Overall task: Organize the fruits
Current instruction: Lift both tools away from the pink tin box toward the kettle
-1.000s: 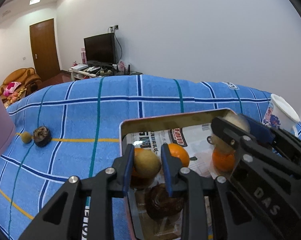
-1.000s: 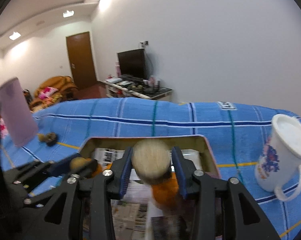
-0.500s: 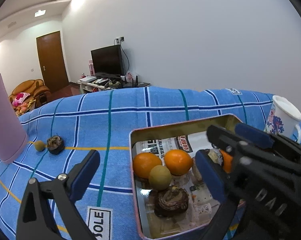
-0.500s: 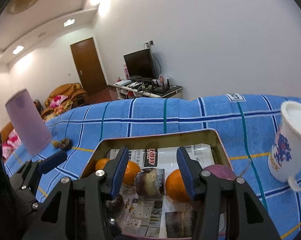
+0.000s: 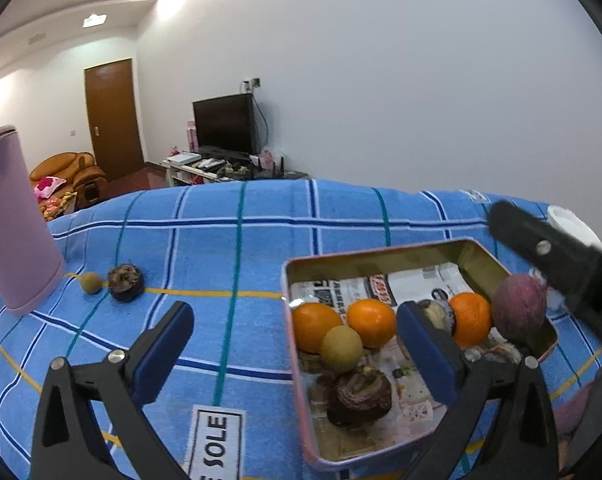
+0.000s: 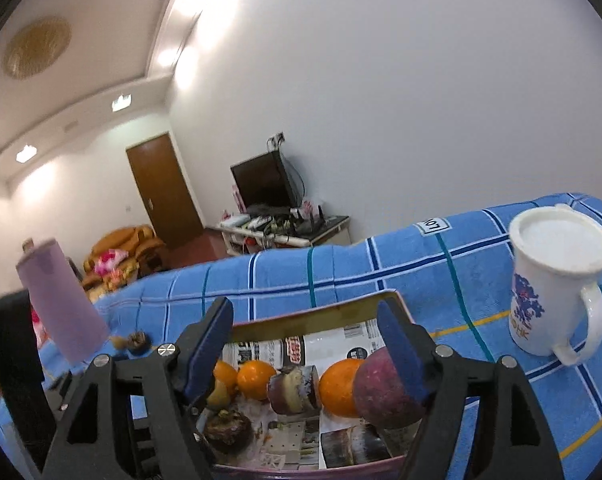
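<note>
fruits (image 5: 371, 329) in tin (image 5: 381, 258), left tool (image 5: 297, 344) and right tool (image 6: 305, 344) wide apart, empty

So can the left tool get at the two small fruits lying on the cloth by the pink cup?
Probably yes: the left tool is open and holds nothing, and only bare blue cloth lies between it and the two small fruits. The pink cup stands close beside them.

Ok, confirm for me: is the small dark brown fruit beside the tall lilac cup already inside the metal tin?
No, the small dark brown fruit lies on the blue checked cloth, beside the tall lilac cup and outside the metal tin.
</note>
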